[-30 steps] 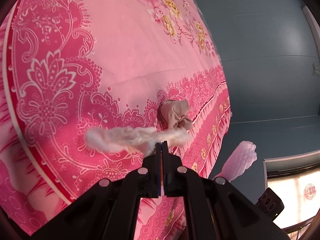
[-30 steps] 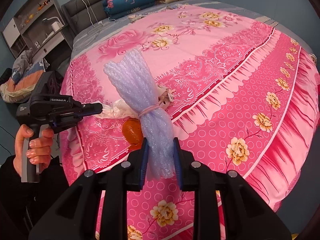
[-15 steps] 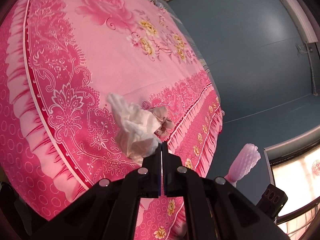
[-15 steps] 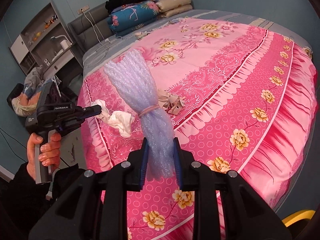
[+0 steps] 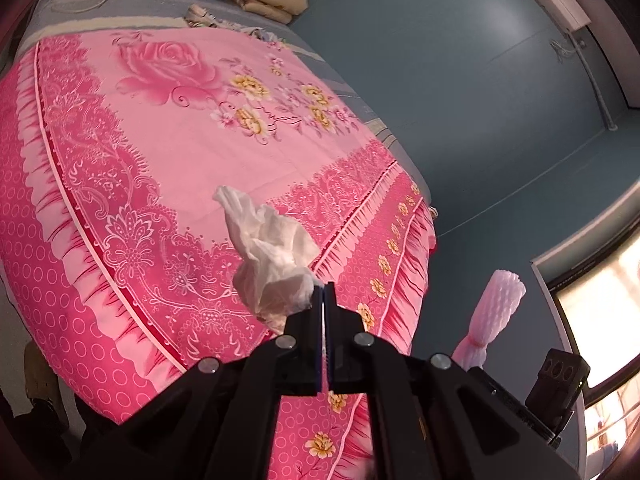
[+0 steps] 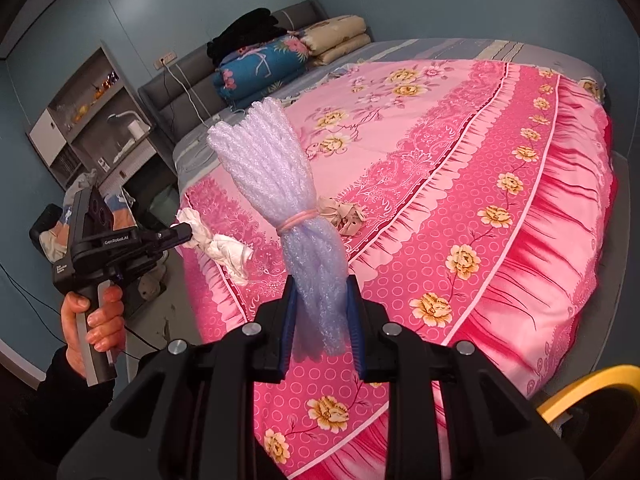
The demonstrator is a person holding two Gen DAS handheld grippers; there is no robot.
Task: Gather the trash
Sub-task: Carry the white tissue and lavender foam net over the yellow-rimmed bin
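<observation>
My left gripper (image 5: 324,289) is shut on a crumpled white tissue (image 5: 270,254) and holds it in the air above the pink bedspread (image 5: 160,152); the same gripper (image 6: 186,233) and tissue (image 6: 222,248) show in the right wrist view. My right gripper (image 6: 322,298) is shut on a bundle of white foam netting (image 6: 272,172) tied with a pink band; it also shows in the left wrist view (image 5: 494,312). A crumpled beige wad (image 6: 346,216) lies on the bedspread (image 6: 460,184) behind the netting.
Folded quilts and pillows (image 6: 280,60) are stacked at the head of the bed. A shelf unit (image 6: 92,120) stands by the left wall. A yellow-rimmed bin (image 6: 592,400) is at the lower right, beside the bed's foot.
Both grippers have risen and pulled back from the bed. The tissue has lifted clear of the bedspread in my left gripper. More of the room is now in view.
</observation>
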